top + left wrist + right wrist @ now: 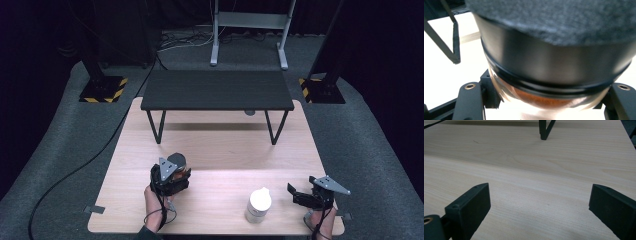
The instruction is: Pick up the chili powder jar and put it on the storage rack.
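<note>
Left gripper point(172, 176): lower left of centre in the high view, jaws clamped around a jar point(554, 75) with a dark lid and amber contents.
White bottle point(258, 205): lower centre, upright on the wooden table point(225, 150).
Right gripper point(306, 196): lower right, jaws spread wide with nothing between them.
Black shelf point(216, 90): upper centre.

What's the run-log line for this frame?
left gripper: shut on jar, off table | right gripper: open, holds nothing | white bottle: upright between the grippers
</note>
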{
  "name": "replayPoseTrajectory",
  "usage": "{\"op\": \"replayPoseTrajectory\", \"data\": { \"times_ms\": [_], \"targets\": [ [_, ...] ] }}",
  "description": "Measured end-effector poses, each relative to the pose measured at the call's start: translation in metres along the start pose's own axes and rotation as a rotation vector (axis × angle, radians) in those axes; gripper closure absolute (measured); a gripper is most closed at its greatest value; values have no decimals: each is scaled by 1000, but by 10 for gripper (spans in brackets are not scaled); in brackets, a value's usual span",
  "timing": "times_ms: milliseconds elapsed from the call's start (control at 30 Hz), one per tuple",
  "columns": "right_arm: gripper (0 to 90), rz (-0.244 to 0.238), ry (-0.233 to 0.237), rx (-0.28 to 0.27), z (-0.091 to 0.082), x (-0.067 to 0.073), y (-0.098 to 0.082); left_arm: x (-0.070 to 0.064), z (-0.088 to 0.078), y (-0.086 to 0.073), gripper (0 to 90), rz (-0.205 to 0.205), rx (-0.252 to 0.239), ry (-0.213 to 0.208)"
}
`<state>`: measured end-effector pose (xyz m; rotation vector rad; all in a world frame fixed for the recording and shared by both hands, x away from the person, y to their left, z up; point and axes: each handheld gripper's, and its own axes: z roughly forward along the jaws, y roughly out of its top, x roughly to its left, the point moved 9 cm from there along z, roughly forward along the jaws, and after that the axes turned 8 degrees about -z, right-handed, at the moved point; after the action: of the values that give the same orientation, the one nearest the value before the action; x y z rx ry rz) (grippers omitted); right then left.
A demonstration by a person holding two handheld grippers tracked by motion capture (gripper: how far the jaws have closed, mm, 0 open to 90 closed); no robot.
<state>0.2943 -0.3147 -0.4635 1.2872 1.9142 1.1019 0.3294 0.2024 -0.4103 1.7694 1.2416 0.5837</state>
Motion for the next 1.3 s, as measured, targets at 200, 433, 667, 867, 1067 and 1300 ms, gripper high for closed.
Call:
{"op": "replayPoseTrajectory", "data": {
  "times_ms": [200,433,667,867,1067,1300],
  "targets": [
    [25,-4,7,2,0,0,0,2,1,8,318,6,5,-20],
    [25,0,14,2,0,-1,0,5,2,14,318,-10,2,-40],
    [25,6,19,-1,0,-2,0,6,2,23,318,-1,1,-53],
    [24,10,23,-6,0,-3,-1,11,6,30,318,-6,1,-65],
    [24,13,26,-6,0,-4,-1,11,10,37,318,2,-1,-69],
    [19,15,34,-13,0,-4,-1,10,15,44,318,15,1,-77]
  ]
}}
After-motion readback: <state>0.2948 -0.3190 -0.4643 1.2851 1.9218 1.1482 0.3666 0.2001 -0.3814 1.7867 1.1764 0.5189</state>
